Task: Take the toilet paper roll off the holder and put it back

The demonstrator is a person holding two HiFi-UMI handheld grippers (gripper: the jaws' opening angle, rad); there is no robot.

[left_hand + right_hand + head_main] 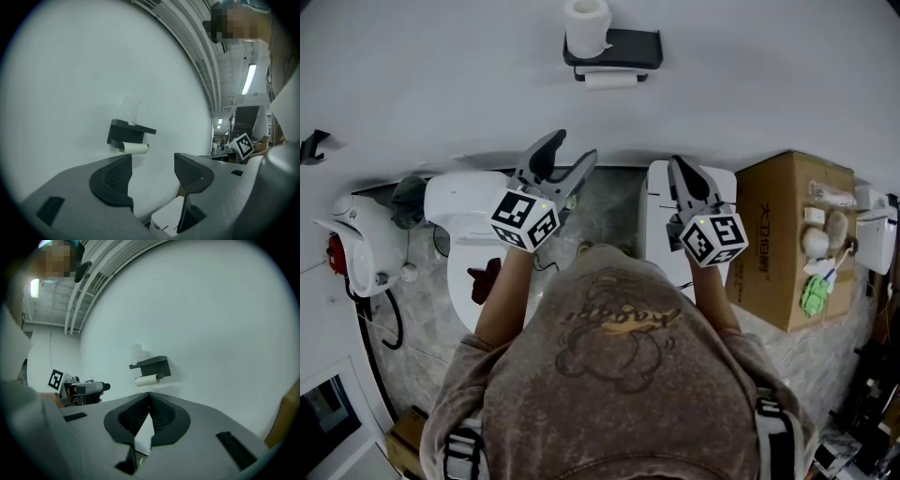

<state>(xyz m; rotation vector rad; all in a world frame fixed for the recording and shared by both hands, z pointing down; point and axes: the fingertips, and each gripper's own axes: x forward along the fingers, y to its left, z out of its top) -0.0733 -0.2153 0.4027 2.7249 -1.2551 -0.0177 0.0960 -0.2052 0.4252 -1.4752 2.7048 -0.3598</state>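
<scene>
holder (623,49): smooth matt black. toilet paper roll (609,82): soft white paper. wall (750,84): smooth matt white. box (773,234): brown cardboard. toilet (459,202): glossy white. left gripper (152,168), right gripper (149,401): matt grey plastic, with ribbed black pads (112,180) on the jaws.

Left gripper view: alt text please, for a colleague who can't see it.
The left gripper has its jaws apart with nothing between them, pointing at a white wall. Beyond them a black holder is fixed to the wall, a toilet paper roll hanging on its bar.
</scene>
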